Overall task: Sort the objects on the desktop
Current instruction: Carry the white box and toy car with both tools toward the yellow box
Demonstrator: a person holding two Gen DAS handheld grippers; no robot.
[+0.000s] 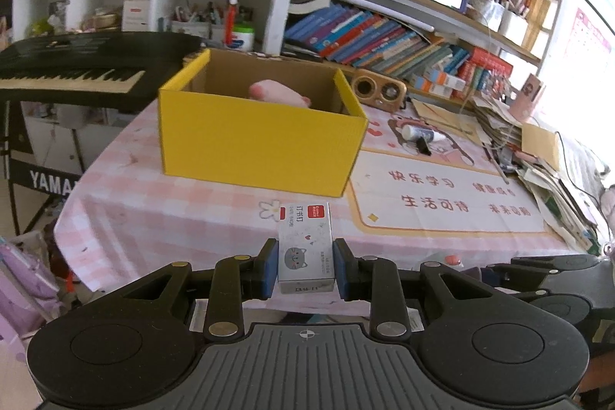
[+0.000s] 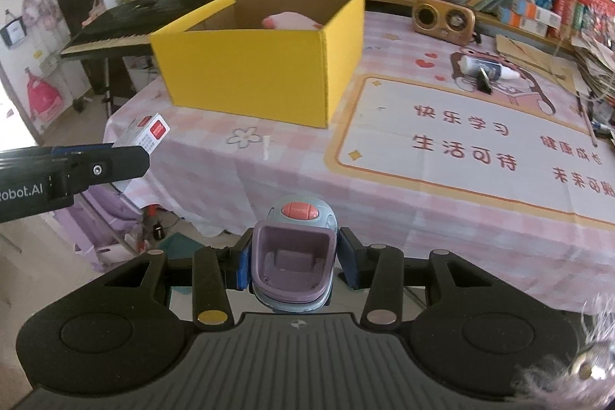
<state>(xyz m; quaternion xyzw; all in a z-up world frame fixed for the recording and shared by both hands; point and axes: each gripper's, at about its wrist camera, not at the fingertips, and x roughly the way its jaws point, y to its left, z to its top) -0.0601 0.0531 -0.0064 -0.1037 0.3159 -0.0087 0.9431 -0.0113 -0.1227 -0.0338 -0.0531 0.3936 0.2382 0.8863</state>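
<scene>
1. Staple box (image 1: 305,248), small and grey with a cartoon cat face and a red label at its far end, sits clamped between the blue pads of the left gripper (image 1: 305,266), held in the air at the near edge of the table
2. Jaws of the left gripper stand narrow, pressing both long sides of the staple box; in the right wrist view the same box (image 2: 148,133) pokes out past the black finger at the left
3. Toy (image 2: 294,256), a grey-blue and purple plastic piece with a coral oval button on top and an open purple hollow facing the camera, is gripped by the right gripper (image 2: 294,262), also in the air near the table edge
4. Jaws of the right gripper are partly closed on the toy's two sides
5. Yellow cardboard box (image 1: 261,145) stands open on the table beyond both grippers, well apart from them, with a pink soft thing (image 1: 278,93) lying inside
6. Table (image 1: 192,214) wears a pink checked cloth, and a mat (image 1: 442,195) with red Chinese writing lies to the right of the yellow box
7. White bottle (image 1: 423,133) lies on its side at the mat's far end, touching a black clip (image 1: 423,145)
8. Wooden speaker (image 1: 378,89) stands behind the yellow box, in front of shelves packed with books (image 1: 369,37)
9. Black keyboard (image 1: 77,72) stands to the left of the table
</scene>
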